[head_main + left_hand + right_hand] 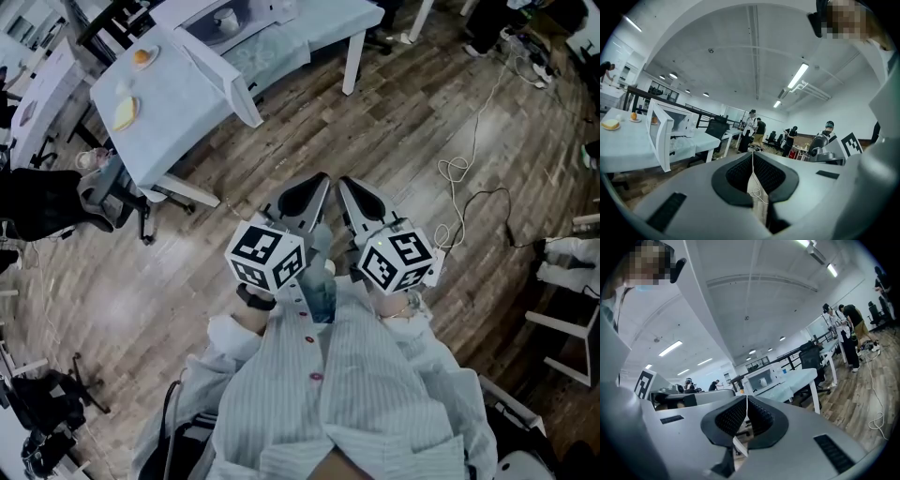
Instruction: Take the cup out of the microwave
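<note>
A white microwave [239,19] stands on the light table [178,103] far ahead of me, its door [225,84] swung open. A white cup [228,19] sits inside it; in the right gripper view the cup [762,380] is seen in the microwave [764,377]. In the left gripper view the microwave [675,124] appears at the left with its door [661,138] open. My left gripper [322,180] and right gripper [343,183] are held side by side close to my body over the wooden floor, well short of the table. Both are shut and empty: left gripper [753,154], right gripper [746,398].
An orange [141,56] and a plate with yellow food [125,112] lie on the table. A dark office chair [108,197] stands at the table's near left. Cables [459,187] trail over the floor at the right. Several people [752,126] stand far off.
</note>
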